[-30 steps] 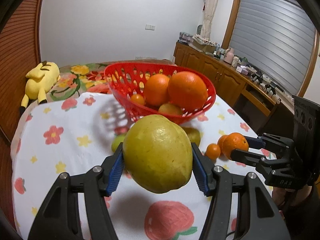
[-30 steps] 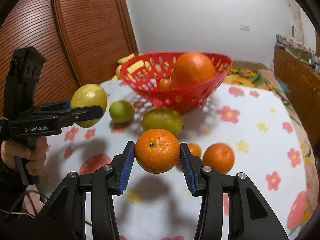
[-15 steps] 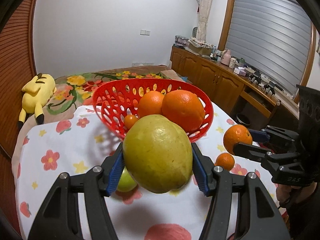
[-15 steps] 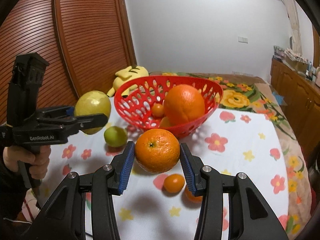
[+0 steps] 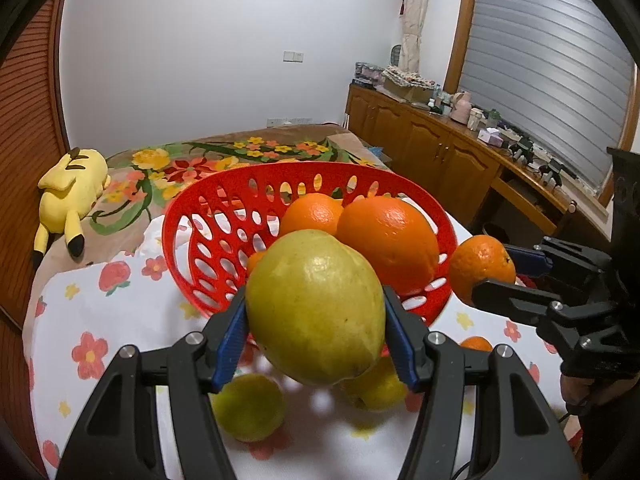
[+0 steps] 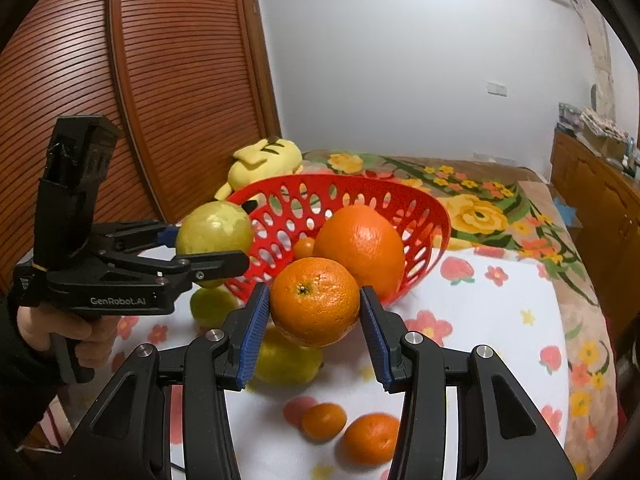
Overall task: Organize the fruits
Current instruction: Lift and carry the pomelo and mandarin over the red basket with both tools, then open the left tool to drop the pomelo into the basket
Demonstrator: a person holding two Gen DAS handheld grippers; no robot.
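Note:
My left gripper [image 5: 316,316] is shut on a large yellow-green pear [image 5: 316,312], held in the air just before the near rim of the red basket [image 5: 208,216]. My right gripper [image 6: 314,312] is shut on an orange [image 6: 315,300], held in the air by the basket's [image 6: 432,216] near rim. The basket holds a big orange [image 5: 388,240], a second orange [image 5: 312,212] and a small one. Each gripper shows in the other's view: the right one [image 5: 500,276] and the left one [image 6: 216,248].
Loose fruit lies on the flowered cloth: a green lime [image 5: 248,408], a yellow-green fruit [image 6: 286,358] under the grippers, two small oranges [image 6: 324,420] [image 6: 370,438]. A yellow plush toy [image 5: 72,192] lies behind on the bed. Wooden cabinets [image 5: 440,152] stand at the right.
Both grippers have risen and moved forward with their fruit, from low over the cloth to the level of the basket's rim. Both stay shut.

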